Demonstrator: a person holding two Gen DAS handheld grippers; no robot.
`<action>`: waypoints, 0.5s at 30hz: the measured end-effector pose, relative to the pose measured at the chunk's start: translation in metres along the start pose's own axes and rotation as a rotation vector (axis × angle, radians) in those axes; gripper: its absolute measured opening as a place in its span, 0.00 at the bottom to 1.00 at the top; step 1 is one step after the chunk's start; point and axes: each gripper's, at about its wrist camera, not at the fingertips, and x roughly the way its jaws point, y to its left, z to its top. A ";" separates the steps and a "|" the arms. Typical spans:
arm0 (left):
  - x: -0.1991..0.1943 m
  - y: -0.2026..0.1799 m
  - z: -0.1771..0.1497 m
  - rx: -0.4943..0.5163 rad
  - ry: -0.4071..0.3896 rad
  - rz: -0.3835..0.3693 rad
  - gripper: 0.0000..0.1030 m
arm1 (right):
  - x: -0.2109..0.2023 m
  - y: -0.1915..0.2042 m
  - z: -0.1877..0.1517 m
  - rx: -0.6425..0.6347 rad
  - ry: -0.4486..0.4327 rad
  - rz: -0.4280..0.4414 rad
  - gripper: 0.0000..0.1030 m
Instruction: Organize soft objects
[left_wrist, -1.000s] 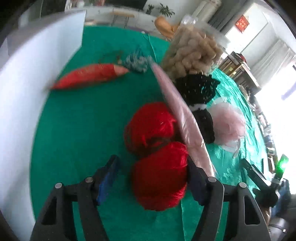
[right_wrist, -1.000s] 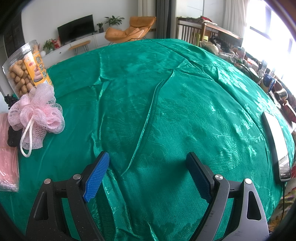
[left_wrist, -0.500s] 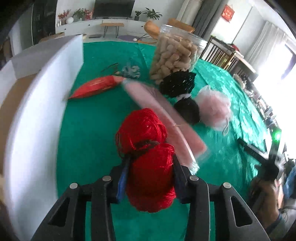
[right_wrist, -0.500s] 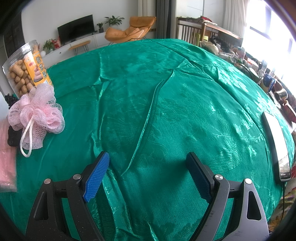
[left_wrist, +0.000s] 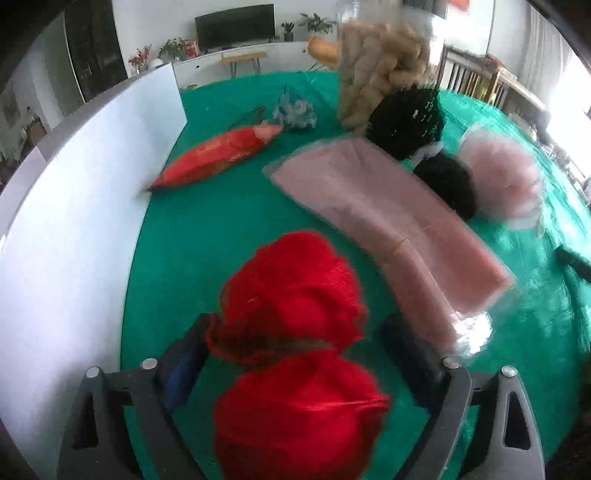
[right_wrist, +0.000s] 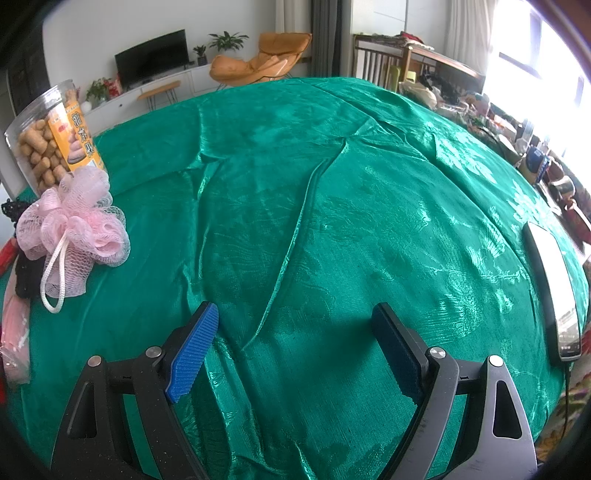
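Observation:
My left gripper (left_wrist: 295, 343) is shut on a red yarn bundle (left_wrist: 295, 350) at its tied waist and holds it above the green cloth. Beyond it lie a pink bagged cloth (left_wrist: 388, 218), a red packet (left_wrist: 218, 155), black mesh puffs (left_wrist: 406, 118) and a pink mesh puff (left_wrist: 498, 177). My right gripper (right_wrist: 295, 343) is open and empty over bare green cloth. In the right wrist view the pink mesh puff (right_wrist: 74, 221) lies at the far left.
A white box wall (left_wrist: 74, 229) stands along the left. A clear jar of snacks (left_wrist: 380, 59) stands at the back and also shows in the right wrist view (right_wrist: 51, 133). A phone (right_wrist: 554, 288) lies at the right edge.
My left gripper closed on the red yarn and lifted it, swinging left toward the white box. The right gripper has not moved.

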 end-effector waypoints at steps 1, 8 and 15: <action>0.001 0.002 -0.002 -0.010 -0.005 -0.006 0.99 | 0.000 0.000 0.000 0.000 0.000 0.000 0.84; 0.000 0.005 -0.011 0.000 -0.060 -0.003 1.00 | 0.000 0.000 0.000 0.000 0.000 0.000 0.84; 0.000 0.003 -0.010 0.000 -0.059 -0.003 1.00 | 0.000 0.000 0.000 0.001 0.000 0.000 0.84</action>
